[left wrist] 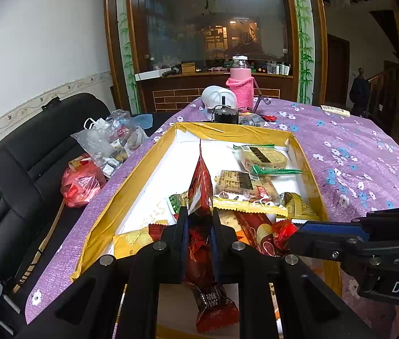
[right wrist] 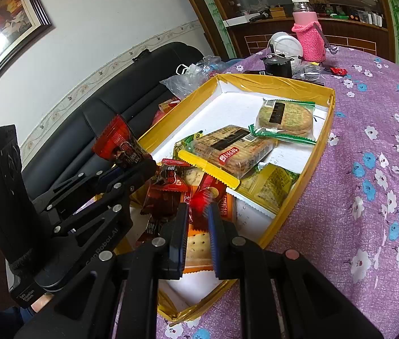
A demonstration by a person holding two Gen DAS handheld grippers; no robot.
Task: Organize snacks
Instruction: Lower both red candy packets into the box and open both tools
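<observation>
Both tongs clamped on wrappers; box (right wrist: 306, 84) far half bare.

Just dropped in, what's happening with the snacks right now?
A person is sorting snacks with a hand-held gripper in each hand, over a yellow-rimmed cardboard tray on the purple flowered tablecloth. The left hand-held gripper is shut on a long dark-red foil snack packet, held above the tray. The right hand-held gripper is shut on a small red-wrapped candy at the near pile. Wrapped biscuit packs already lie inside the tray.
</observation>
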